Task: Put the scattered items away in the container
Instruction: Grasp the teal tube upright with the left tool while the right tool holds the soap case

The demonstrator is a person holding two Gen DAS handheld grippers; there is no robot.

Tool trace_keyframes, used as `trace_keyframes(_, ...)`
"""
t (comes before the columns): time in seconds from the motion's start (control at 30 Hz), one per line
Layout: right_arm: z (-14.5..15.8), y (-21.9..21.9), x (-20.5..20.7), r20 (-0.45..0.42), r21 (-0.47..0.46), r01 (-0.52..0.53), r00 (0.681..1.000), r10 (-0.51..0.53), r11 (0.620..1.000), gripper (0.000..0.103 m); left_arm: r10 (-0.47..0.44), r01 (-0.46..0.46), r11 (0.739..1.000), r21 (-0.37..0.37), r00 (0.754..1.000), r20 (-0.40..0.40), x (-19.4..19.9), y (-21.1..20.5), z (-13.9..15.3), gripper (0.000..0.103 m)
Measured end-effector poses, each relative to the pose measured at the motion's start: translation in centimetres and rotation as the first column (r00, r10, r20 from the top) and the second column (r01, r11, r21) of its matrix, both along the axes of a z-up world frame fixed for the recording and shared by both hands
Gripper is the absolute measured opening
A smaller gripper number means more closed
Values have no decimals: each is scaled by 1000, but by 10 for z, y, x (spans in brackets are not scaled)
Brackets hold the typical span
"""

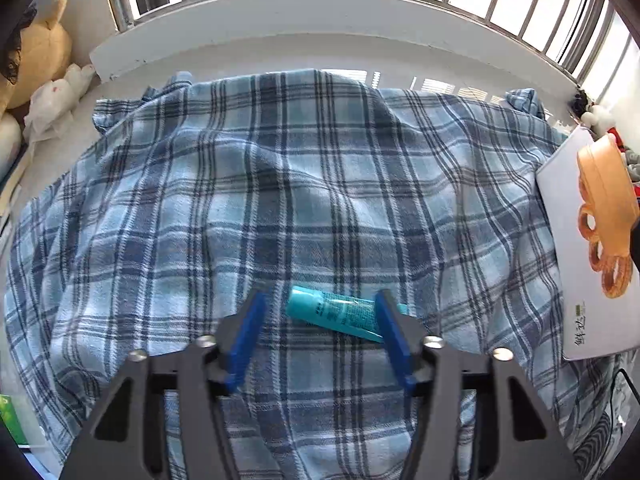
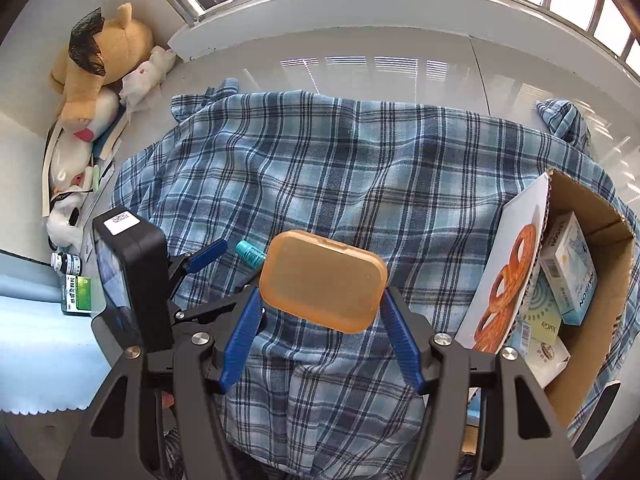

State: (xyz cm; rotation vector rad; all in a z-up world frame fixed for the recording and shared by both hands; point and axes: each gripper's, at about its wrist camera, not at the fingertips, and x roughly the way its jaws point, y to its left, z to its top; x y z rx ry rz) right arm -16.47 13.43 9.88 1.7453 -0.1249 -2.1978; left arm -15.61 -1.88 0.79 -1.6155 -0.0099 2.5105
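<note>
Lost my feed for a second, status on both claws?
Right claw shut on orange case, above cloth. Left claw open over teal tube. Cardboard box to the right, path unobstructed.

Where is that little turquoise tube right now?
The turquoise tube lies on the plaid cloth, between the open fingers of the left gripper. In the right wrist view it peeks out left of the orange case.

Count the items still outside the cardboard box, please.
2. The teal tube lies on the plaid cloth between the left hand-held gripper's open fingers; the orange case is held in the right hand-held gripper. Others may be hidden.
</note>
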Motion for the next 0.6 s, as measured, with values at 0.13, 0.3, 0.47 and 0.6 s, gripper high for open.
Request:
trace_keyframes(0.13,5,12,29,-65,-21,-6,998,5,1000,60,-8,8,1000,-8,1000,-15,5,9,4,70)
trace_keyframes(0.3,-2,25,72,-137,-33,-3,991,-2,999,60,10,-10,999,-40,1000,0,-2,19,2,70)
trace_keyframes(0.47,-13,31,106,-205,-40,-10,979,2,999,60,52,-51,997,-61,999,11,-6,18,-4,28)
trace_keyframes(0.6,-15,34,122,-215,-58,-39,976,26,998,60,49,-49,999,-12,997,55,-3,11,-9,21)
